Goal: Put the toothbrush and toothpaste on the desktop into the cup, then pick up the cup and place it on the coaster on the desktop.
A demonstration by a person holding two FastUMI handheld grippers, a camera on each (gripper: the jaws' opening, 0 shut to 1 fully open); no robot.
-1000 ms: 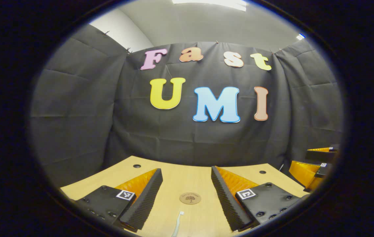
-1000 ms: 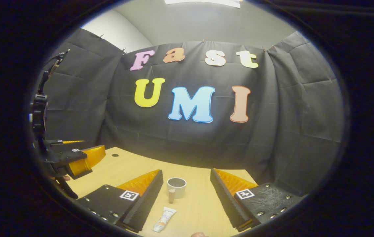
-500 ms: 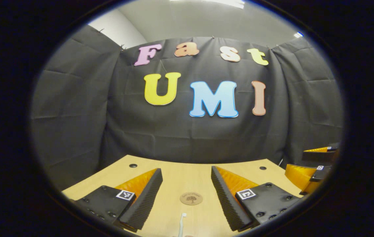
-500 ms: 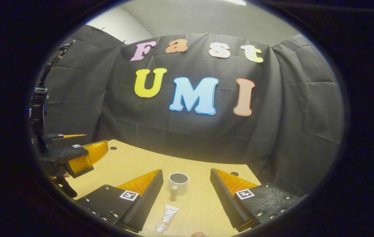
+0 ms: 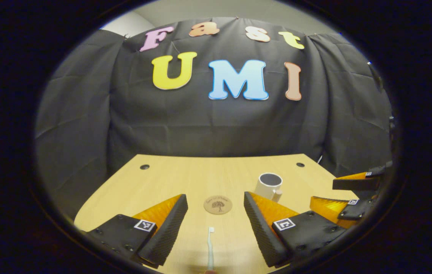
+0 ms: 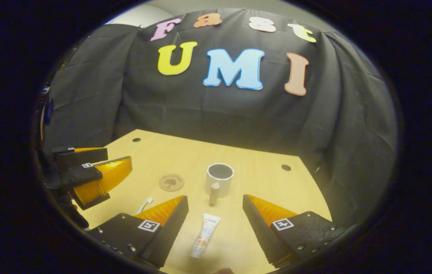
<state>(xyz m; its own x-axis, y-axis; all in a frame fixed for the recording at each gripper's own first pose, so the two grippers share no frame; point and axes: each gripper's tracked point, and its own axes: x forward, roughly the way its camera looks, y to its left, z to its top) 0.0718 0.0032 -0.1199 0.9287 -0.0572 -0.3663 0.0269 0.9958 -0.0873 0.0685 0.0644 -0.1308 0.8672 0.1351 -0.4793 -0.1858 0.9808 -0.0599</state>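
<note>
In the left gripper view, a white toothbrush lies on the wooden desktop between my open left gripper fingers. A round brown coaster lies just beyond it, and a white cup with a handle stands farther right. In the right gripper view, a white toothpaste tube lies between the fingers of my open right gripper. The cup stands upright beyond the tube, the coaster to its left, and the toothbrush head peeks out by my finger. The left gripper hovers at the left.
The right gripper shows at the right edge of the left gripper view. Black cloth walls close the desk at the back and sides. Small dark holes sit near the desk's far corners.
Both grippers have tilted downward, so more of the desk shows. The cup has come into the left gripper view, and the coaster and toothbrush into the right gripper view.
</note>
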